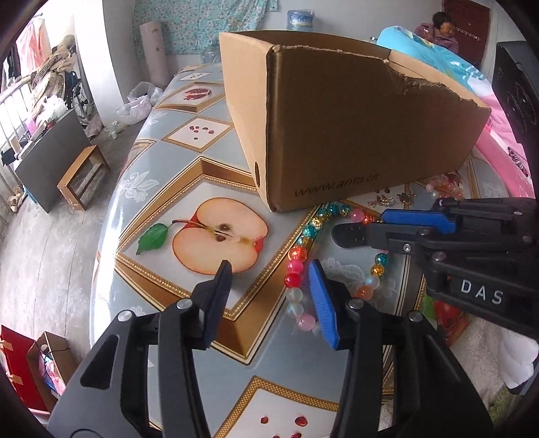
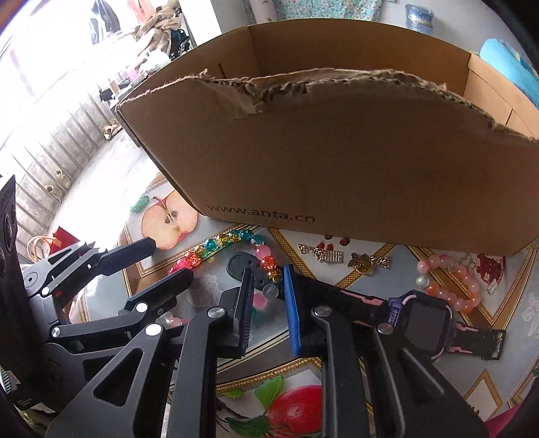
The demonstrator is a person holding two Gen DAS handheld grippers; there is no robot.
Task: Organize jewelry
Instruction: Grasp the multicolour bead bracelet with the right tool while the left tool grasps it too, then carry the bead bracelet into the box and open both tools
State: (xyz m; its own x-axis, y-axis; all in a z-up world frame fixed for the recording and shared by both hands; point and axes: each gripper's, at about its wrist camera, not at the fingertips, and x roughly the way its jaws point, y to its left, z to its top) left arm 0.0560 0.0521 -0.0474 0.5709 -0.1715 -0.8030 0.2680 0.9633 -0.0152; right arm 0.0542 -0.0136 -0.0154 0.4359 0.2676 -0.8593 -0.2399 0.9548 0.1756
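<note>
A loop of multicoloured glass beads [image 1: 305, 236] [image 2: 215, 242] lies on the fruit-print tablecloth [image 1: 188, 188] in front of a torn cardboard box [image 1: 353, 134] [image 2: 337, 151]. My left gripper [image 1: 269, 269] [image 2: 171, 257] is open, tilted down over the loop's left side, with a few red and clear beads lying between its fingers untouched. A black-and-pink smartwatch [image 2: 424, 316] lies to the right. Its strap runs between the pads of my right gripper [image 2: 268, 269] [image 1: 375, 225], which is shut on it. The strap's round end sticks out past the fingertips.
A pink bead bracelet [image 2: 451, 279] [image 1: 444, 188] and small gold charms [image 2: 367, 262] [image 1: 384, 198] lie along the box's front. Pink bedding [image 1: 505, 141] borders the table on the right, and a person [image 1: 441, 28] sits at the back. A low stool [image 1: 81, 178] stands on the floor to the left.
</note>
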